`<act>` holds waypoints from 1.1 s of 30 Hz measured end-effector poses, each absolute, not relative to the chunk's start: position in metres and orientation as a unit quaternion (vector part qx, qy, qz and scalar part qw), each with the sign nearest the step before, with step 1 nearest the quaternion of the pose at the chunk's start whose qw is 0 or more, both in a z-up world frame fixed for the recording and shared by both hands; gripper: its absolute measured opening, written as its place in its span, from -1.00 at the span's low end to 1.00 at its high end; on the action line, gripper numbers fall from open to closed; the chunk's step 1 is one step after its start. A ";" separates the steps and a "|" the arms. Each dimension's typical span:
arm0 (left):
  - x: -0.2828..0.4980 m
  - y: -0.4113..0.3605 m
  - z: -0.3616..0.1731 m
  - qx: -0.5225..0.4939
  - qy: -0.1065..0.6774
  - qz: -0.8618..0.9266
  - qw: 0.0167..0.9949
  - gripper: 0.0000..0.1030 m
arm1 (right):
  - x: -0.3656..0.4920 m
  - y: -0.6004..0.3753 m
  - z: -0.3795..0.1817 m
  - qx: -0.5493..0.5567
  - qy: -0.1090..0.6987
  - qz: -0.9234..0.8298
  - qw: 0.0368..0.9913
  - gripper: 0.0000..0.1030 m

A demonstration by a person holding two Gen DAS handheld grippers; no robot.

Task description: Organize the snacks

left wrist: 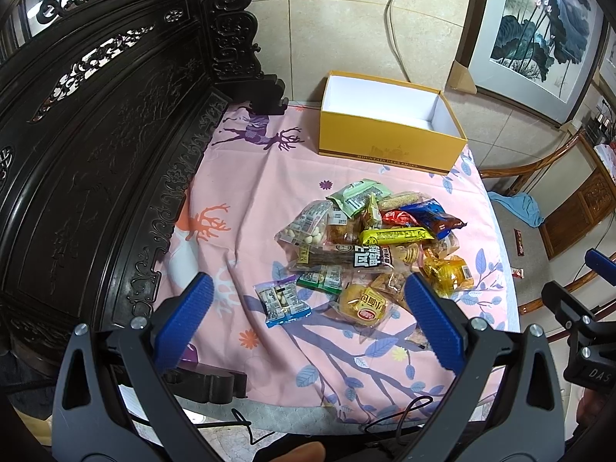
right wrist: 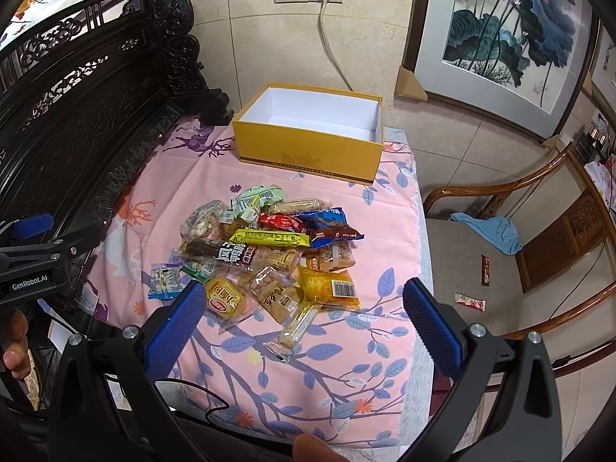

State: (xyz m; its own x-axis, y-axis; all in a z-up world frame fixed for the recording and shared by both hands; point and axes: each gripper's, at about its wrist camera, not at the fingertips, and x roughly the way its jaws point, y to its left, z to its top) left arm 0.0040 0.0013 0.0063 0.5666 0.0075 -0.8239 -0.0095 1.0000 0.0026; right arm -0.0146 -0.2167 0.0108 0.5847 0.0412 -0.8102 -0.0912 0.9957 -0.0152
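Observation:
A pile of several wrapped snacks [left wrist: 369, 246] lies in the middle of a pink patterned cloth [left wrist: 238, 208]; it also shows in the right wrist view [right wrist: 269, 254]. An open, empty yellow box [left wrist: 389, 142] stands behind the pile, also seen in the right wrist view [right wrist: 308, 150]. My left gripper [left wrist: 308, 312] is open and empty, held above the near side of the pile. My right gripper [right wrist: 304, 319] is open and empty, above the near right of the pile. A small blue-edged packet [left wrist: 283, 304] lies apart at the pile's near left.
A dark carved wooden bench back [left wrist: 96, 154] runs along the left. A wooden chair [right wrist: 539, 238] with a blue cloth [right wrist: 492, 231] and two small fallen snack bars [right wrist: 469, 302] stands right. A cable [right wrist: 331, 50] runs from a wall socket behind the box.

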 end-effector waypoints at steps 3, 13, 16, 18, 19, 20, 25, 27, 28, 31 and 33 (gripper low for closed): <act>0.005 0.002 0.006 -0.001 0.466 0.004 0.885 0.96 | -0.015 -0.216 0.011 -0.027 0.455 0.036 0.889 0.97; 0.005 0.000 0.005 0.001 0.467 0.002 0.884 0.96 | -0.015 -0.218 0.008 -0.027 0.455 0.038 0.889 0.97; 0.005 -0.001 0.002 0.003 0.467 0.000 0.884 0.96 | -0.016 -0.219 0.007 -0.027 0.456 0.038 0.889 0.97; 0.004 -0.002 0.001 0.006 0.468 -0.001 0.884 0.96 | -0.015 -0.219 0.006 -0.027 0.456 0.038 0.889 0.97; 0.005 -0.003 0.001 0.007 0.468 -0.002 0.884 0.96 | -0.015 -0.219 0.006 -0.027 0.457 0.038 0.888 0.97; 0.004 -0.003 0.000 0.008 0.468 -0.002 0.884 0.96 | -0.015 -0.219 0.006 -0.027 0.456 0.038 0.889 0.97; 0.006 -0.002 -0.003 0.008 0.471 -0.002 0.882 0.96 | -0.015 -0.219 0.005 -0.028 0.457 0.038 0.888 0.97; 0.005 -0.002 -0.003 0.007 0.471 -0.003 0.882 0.96 | -0.015 -0.219 0.003 -0.029 0.458 0.038 0.888 0.97; 0.006 -0.002 -0.004 0.006 0.471 -0.004 0.882 0.96 | -0.014 -0.219 0.003 -0.029 0.459 0.039 0.887 0.97; 0.006 -0.001 -0.005 0.004 0.472 -0.005 0.882 0.96 | -0.013 -0.219 0.003 -0.028 0.461 0.039 0.886 0.97; 0.007 -0.002 -0.006 0.006 0.472 -0.004 0.882 0.96 | -0.012 -0.219 0.001 -0.029 0.462 0.039 0.886 0.97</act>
State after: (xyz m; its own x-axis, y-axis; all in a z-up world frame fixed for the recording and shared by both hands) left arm 0.0065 -0.0015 -0.0059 0.5542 -0.0020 -0.8324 0.0124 0.9999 0.0059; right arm -0.0123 -0.2194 0.0008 0.5699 0.0432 -0.8206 -0.0960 0.9953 -0.0143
